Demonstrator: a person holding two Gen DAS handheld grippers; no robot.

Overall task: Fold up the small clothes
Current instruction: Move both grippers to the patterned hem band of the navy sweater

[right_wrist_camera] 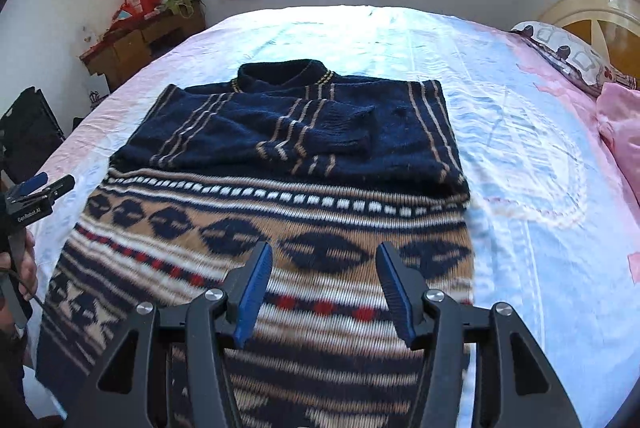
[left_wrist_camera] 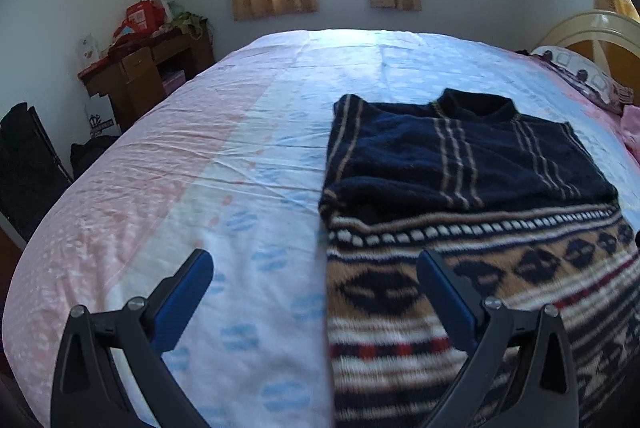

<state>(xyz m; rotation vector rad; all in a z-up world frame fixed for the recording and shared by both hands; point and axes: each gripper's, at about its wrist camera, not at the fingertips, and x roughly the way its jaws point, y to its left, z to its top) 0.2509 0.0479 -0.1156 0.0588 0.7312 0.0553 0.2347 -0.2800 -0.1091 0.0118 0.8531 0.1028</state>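
Note:
A knitted sweater lies flat on the bed, navy at the top with tan stripes and a patterned tan, white and red lower half. Both sleeves are folded in across its chest. My right gripper hovers open above the patterned hem part, nothing between its blue pads. The same sweater fills the right of the left wrist view. There my left gripper stands wide open over the sweater's left edge, one finger above the sheet, one above the knit. The left gripper also shows at the left edge of the right wrist view, held by a hand.
The bed sheet is pink, white and pale blue. A pillow and a pink cloth lie at the right by the headboard. A cluttered wooden desk stands in the far left corner, a dark chair beside the bed.

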